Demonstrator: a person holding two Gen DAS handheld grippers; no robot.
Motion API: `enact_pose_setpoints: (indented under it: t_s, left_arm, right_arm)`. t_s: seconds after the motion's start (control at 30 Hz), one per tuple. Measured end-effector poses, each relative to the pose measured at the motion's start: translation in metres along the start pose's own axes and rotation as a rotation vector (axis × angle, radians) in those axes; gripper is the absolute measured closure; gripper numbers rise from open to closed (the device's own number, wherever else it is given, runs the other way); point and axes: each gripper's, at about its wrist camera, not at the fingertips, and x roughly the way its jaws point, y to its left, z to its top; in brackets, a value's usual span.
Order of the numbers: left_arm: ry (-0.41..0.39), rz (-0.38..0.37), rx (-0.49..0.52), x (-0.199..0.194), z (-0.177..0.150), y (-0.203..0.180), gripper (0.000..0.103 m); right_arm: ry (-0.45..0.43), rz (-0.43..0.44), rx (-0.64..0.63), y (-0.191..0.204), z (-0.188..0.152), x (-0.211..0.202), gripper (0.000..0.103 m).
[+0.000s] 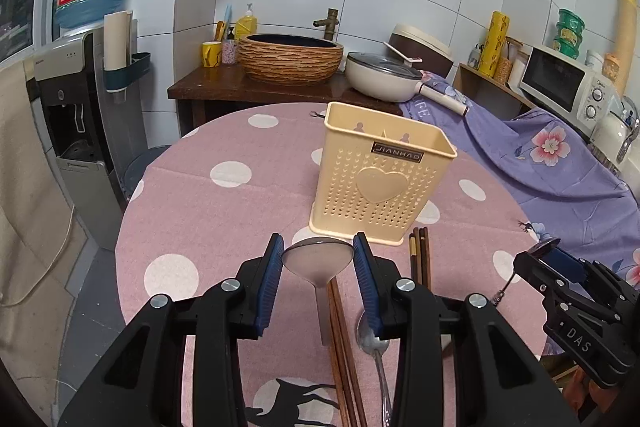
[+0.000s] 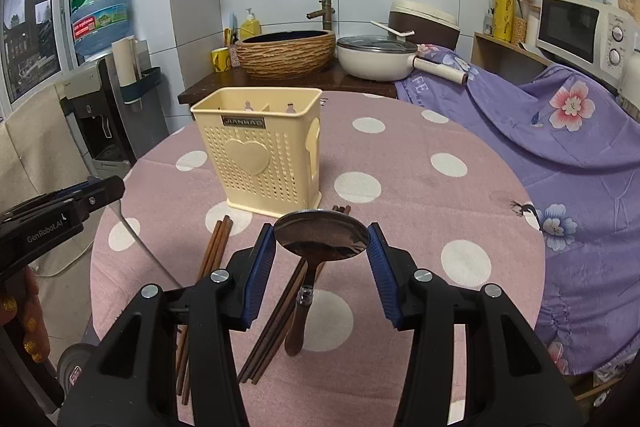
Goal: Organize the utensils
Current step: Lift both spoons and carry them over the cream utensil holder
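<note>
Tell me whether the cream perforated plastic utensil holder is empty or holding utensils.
Apparently empty: the cream perforated plastic utensil holder shows nothing rising above its rim, and through the top only the divider; its bottom is hidden.

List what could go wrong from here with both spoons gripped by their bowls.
1. The left gripper and right gripper each pinch a smooth rounded bowl; the steel spoon or the wooden-handled spoon may swivel or slip.
2. The handles hang low over the chopsticks and could snag them.
3. The light-looking utensil holder might tip if a handle strikes its rim.
</note>
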Motion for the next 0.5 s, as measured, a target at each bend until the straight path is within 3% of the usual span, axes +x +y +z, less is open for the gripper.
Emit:
enact_pose_setpoints:
  t_s: [0.27, 0.5]
  left_arm:
    - [-0.008, -0.077, -0.016, 0.003, 0.034, -0.005, 0.068]
    - [-0.058, -0.144, -0.026, -0.003, 0.099, -0.011, 0.068]
  right_arm:
    - [-0.011, 0.096, 0.03, -0.003, 0.044, 0.003, 0.056]
    - [-0.084, 0.157, 0.045, -0.002, 0.116, -0.002, 0.056]
